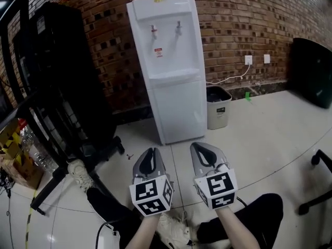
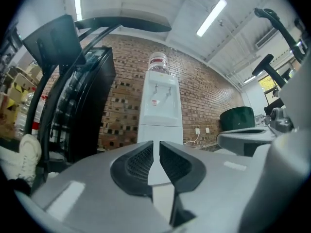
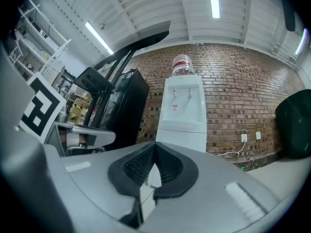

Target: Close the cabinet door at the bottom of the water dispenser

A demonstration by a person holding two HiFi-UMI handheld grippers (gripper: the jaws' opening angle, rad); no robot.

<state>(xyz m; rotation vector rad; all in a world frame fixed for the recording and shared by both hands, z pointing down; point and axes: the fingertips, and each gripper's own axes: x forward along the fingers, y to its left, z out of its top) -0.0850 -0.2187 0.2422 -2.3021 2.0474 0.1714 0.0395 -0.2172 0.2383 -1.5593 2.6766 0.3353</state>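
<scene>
Left hand-held gripper [image 1: 153,151] jaws a slit apart, right hand-held gripper [image 1: 200,146] closed empty, water dispenser [image 1: 171,61] beyond, cabinet door [image 1: 179,108] shut

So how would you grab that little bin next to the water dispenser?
Probably by its top rim. The bin stands upright and open, so its thin front edge can be pinched from above. The water dispenser crowds one side and the brick wall is behind, so come from the front.
</scene>
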